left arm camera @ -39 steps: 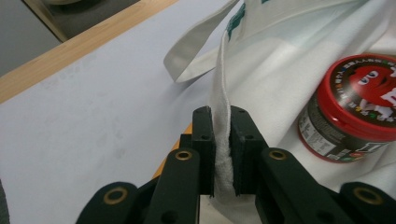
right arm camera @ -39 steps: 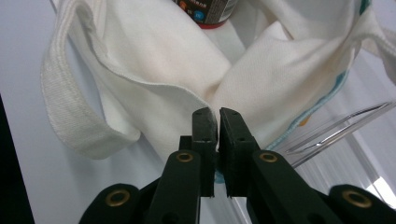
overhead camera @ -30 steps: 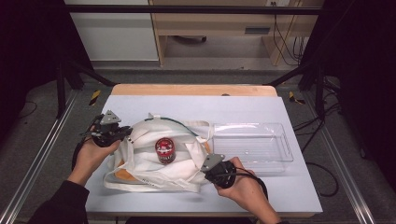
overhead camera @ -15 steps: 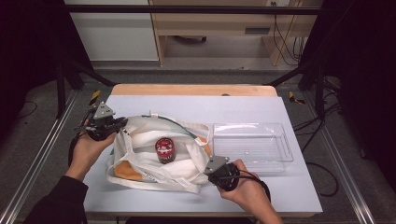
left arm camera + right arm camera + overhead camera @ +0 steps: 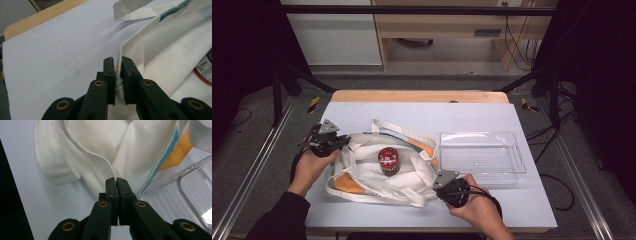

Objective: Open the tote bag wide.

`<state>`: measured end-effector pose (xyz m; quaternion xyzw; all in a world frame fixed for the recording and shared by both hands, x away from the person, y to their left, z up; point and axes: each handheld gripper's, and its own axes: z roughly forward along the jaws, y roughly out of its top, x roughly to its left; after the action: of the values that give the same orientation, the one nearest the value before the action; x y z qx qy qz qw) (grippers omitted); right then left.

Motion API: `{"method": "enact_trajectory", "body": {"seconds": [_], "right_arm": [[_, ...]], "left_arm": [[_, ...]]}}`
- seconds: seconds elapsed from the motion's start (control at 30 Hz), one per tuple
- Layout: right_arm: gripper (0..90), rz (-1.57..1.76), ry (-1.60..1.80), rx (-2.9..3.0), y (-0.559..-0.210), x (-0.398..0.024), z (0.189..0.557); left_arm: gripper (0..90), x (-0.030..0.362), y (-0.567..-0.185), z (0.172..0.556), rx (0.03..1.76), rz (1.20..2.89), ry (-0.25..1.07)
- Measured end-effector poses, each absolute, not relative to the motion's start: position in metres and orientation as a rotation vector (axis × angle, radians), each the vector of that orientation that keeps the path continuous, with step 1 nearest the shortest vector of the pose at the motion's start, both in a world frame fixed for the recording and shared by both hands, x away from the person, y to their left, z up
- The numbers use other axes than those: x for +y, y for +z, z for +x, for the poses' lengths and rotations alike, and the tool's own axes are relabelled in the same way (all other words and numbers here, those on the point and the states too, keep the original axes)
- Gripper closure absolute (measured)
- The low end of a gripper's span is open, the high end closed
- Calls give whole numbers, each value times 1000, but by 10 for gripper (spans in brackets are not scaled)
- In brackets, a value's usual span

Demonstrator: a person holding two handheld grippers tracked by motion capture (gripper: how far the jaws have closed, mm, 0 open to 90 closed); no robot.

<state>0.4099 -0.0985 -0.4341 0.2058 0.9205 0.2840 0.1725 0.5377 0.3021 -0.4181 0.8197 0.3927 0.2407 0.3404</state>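
The left tool (image 5: 118, 72) is closed on the rim of the white cloth bag (image 5: 362, 170): in the left gripper view, the thick hem of the fabric stands upright between its two black jaws and both press on it. In the high view this left tool (image 5: 343, 141) is at the left end of the bag, held by the person's left hand (image 5: 312, 167).

The right tool (image 5: 116, 181) is also closed on the bag. In the right gripper view its jaws are pressed together with a thin fold of the white fabric (image 5: 100, 142) pinched at their tips. In the high view the right tool (image 5: 436, 184) is at the lower right corner of the bag, with the right hand (image 5: 474, 205) behind it.

The bag lies on the pale tabletop (image 5: 422, 115), stretched between the two tools with its mouth open upward. A dark red can (image 5: 388, 161) lies in the middle of the bag. Orange patches with a blue-green border show on the fabric. One strap (image 5: 397, 131) loops out behind the bag, and another lies along its near edge.

A clear plastic tray (image 5: 482, 156) stands on the tabletop just beside the bag, on its right side.
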Motion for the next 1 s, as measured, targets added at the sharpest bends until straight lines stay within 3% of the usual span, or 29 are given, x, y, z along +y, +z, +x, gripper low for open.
{"method": "enact_trajectory", "body": {"seconds": [0.17, 0.47, 0.57, 0.63, 0.7, 0.73, 1.0], "right_arm": [[894, 586, 801, 2623, -438, -98, 408], [884, 608, 803, 2630, -443, -97, 410], [816, 624, 822, 2621, -438, -98, 409], [687, 566, 888, 2591, -429, -98, 407], [648, 555, 903, 2581, -426, -97, 406], [587, 525, 941, 2564, -417, -95, 405], [480, 503, 979, 2533, -389, -80, 423]], "left_arm": [[820, 299, -425, 538, 1006, 2190, 631], [812, 300, -431, 532, 1026, 2151, 639], [777, 301, -423, 525, 1013, 2114, 676], [643, 303, -414, 515, 1015, 2067, 712], [613, 304, -410, 511, 1016, 2054, 730], [578, 306, -403, 500, 1014, 2030, 739], [506, 305, -394, 458, 994, 1989, 711]]}}
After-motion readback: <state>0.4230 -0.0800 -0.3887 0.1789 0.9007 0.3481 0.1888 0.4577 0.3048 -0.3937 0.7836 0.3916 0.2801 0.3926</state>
